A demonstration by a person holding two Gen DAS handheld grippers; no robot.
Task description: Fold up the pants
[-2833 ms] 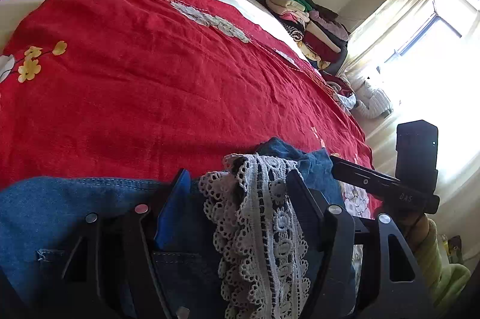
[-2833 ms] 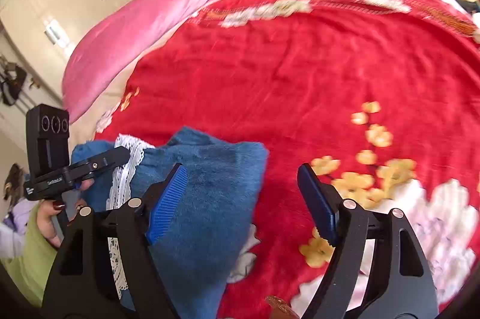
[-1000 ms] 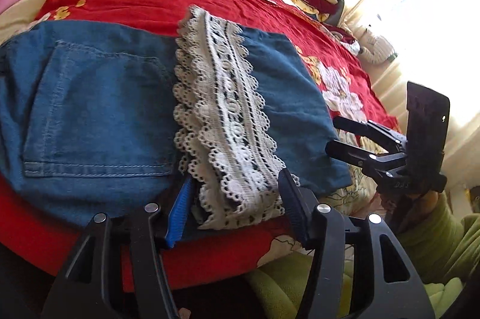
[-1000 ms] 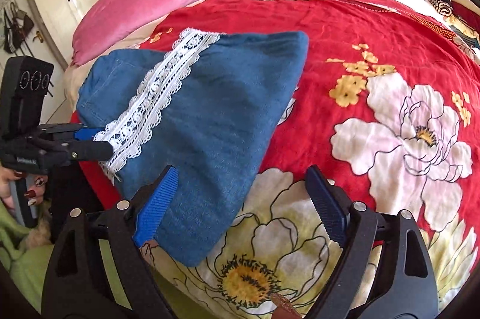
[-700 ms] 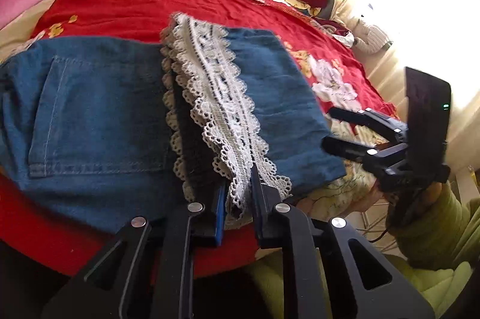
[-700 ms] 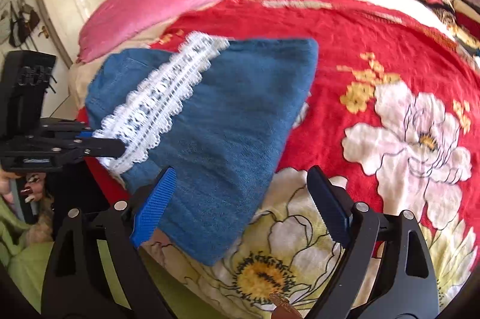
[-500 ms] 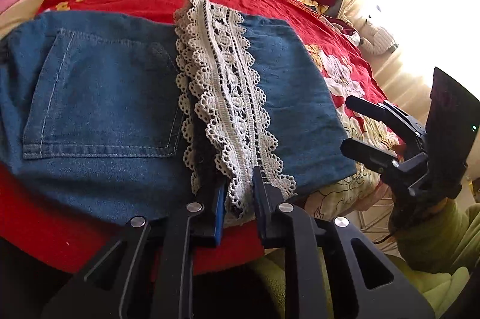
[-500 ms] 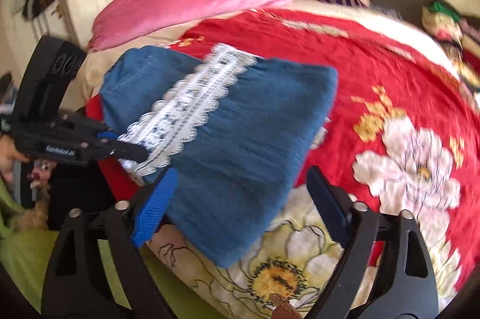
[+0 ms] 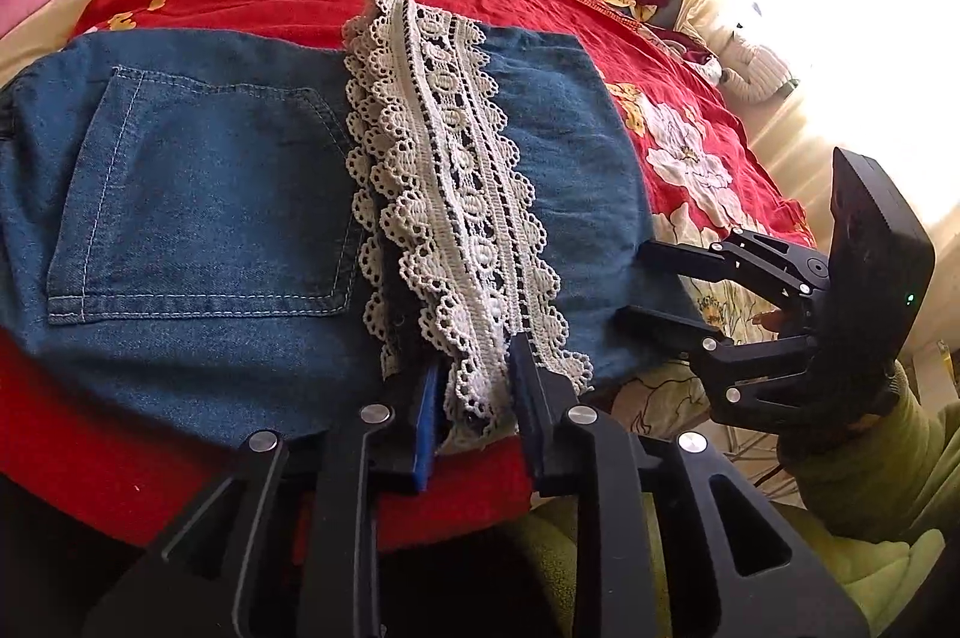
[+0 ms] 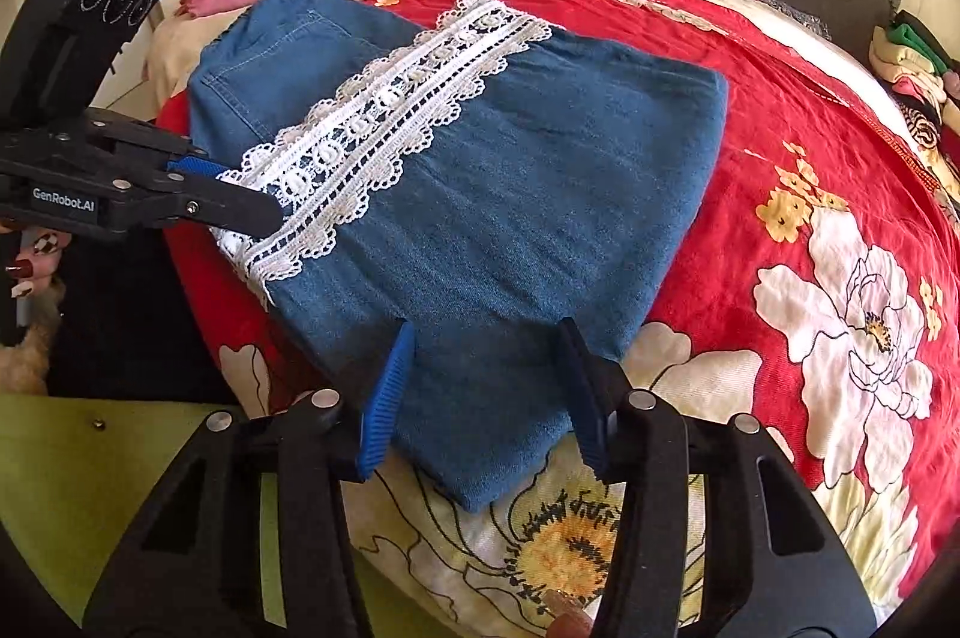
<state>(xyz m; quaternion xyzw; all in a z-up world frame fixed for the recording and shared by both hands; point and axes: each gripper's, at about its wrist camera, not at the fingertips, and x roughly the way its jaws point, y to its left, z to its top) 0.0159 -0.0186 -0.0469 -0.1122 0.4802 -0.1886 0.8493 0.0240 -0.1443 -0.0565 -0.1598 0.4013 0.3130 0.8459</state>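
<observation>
Pants on bed, left gripper pinching lace hem, right gripper closing, spread over denim edge.

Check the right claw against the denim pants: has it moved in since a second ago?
Yes. The right claw has slid left over the pants, away from the yellow bedspread flower; its jaws, just closing, now straddle the denim corner.

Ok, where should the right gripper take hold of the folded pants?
On the near denim edge that overhangs the bed, coming in from the bed's edge. That edge already sits between the right gripper fingers, which have been closing; the left gripper pinches the lace end.
</observation>
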